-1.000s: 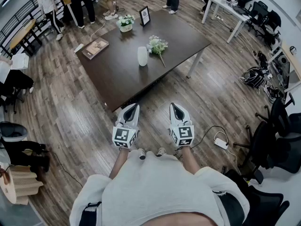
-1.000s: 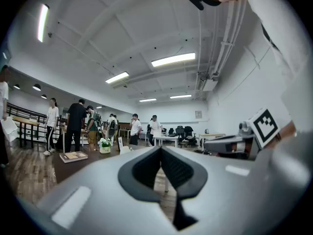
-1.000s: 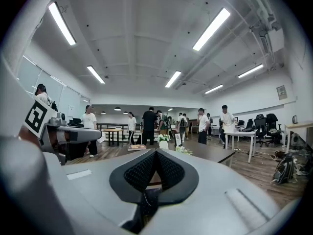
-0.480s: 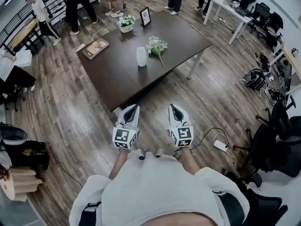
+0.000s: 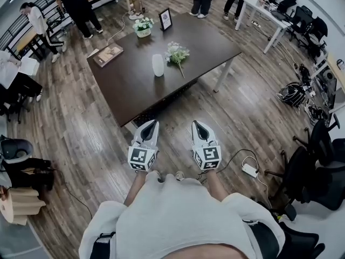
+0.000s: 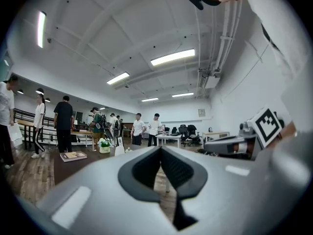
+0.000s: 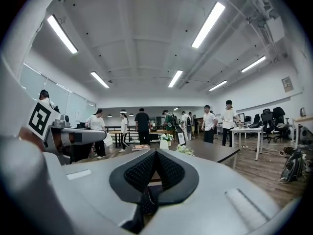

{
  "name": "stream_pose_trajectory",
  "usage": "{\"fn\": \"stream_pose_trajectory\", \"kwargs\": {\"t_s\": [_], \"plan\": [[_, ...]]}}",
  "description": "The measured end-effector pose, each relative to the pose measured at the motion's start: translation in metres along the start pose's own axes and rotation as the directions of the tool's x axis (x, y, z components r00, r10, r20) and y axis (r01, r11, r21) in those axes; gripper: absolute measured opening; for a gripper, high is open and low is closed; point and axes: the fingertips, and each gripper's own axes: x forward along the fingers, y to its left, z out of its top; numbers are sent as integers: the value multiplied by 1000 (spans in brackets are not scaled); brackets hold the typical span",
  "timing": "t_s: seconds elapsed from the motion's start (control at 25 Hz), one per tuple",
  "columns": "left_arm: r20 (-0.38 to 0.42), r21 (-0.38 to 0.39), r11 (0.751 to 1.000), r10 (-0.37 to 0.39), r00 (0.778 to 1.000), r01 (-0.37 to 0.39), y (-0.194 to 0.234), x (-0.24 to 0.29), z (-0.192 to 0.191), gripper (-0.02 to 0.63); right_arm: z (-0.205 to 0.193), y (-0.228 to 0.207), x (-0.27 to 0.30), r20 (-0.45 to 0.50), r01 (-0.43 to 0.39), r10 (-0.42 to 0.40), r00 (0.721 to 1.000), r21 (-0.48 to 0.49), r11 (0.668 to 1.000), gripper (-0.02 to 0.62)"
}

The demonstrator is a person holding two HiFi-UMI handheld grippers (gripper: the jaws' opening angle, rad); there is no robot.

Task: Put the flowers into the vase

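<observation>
A white vase [image 5: 157,65] stands upright near the middle of the dark table [image 5: 135,85]. A bunch of white flowers with green stems [image 5: 177,54] lies on the table just right of the vase. Both grippers are held side by side over the floor, short of the table's near edge. My left gripper [image 5: 150,124] is shut with nothing in it, and my right gripper [image 5: 198,125] is shut and empty too. In the right gripper view the vase [image 7: 164,144] and the flowers [image 7: 185,150] show far ahead on the table.
On the table's far side are a potted flower arrangement [image 5: 143,26], a framed picture [image 5: 165,19] and a book [image 5: 108,54]. Several people stand beyond the table. Office chairs [image 5: 315,163] and a power strip [image 5: 249,170] with cable lie at the right.
The person has stepped toward the table, which now lies slightly nearer. Both grippers stay shut and side by side. People in the background have shifted.
</observation>
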Motion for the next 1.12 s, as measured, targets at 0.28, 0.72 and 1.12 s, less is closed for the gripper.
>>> {"fn": "stream_pose_trajectory", "kwargs": {"t_s": [0.28, 0.72, 1.12], "plan": [[-19, -6, 1000, 16, 1000, -16, -18, 2, -10, 11, -8, -12, -9, 1, -27, 27, 1000, 20, 999, -2], [-1, 2, 1000, 2, 1000, -2, -18, 38, -6, 11, -4, -41, 2, 21, -5, 4, 1000, 26, 1000, -2], [19, -9, 1000, -11, 1000, 11, 23, 93, -12, 11, -4, -60, 60, 23, 21, -21, 1000, 19, 1000, -2]]}}
